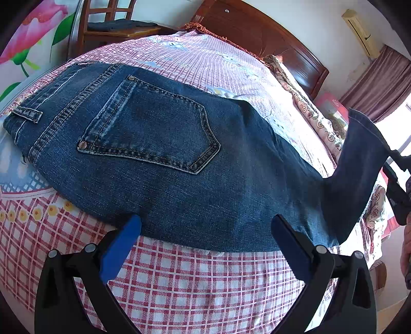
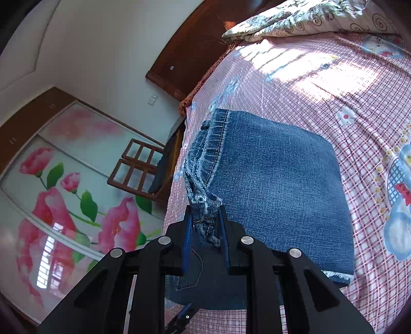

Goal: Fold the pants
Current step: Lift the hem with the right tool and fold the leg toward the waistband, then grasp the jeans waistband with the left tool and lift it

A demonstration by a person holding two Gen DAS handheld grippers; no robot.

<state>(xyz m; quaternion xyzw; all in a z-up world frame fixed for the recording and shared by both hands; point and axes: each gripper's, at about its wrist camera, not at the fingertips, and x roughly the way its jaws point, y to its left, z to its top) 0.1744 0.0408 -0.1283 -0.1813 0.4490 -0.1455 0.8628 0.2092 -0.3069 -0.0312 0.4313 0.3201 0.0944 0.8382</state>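
Blue jeans (image 1: 159, 154) lie on the bed with a back pocket facing up and the waistband at the left. My left gripper (image 1: 205, 226) is open, its blue fingers (image 1: 120, 246) at the jeans' near edge, holding nothing. My right gripper (image 2: 205, 228) is shut on the bunched leg hems (image 2: 205, 221) and holds them lifted above the folded jeans (image 2: 277, 190). In the left wrist view the lifted leg (image 1: 359, 164) hangs at the right from that gripper.
The bed has a pink checked sheet (image 1: 195, 277) and a dark wooden headboard (image 1: 257, 33). A patterned quilt (image 2: 308, 18) lies by the headboard. A wooden chair (image 1: 113, 23) with dark clothes stands beside the bed. A flowered wardrobe door (image 2: 64, 192) is beyond.
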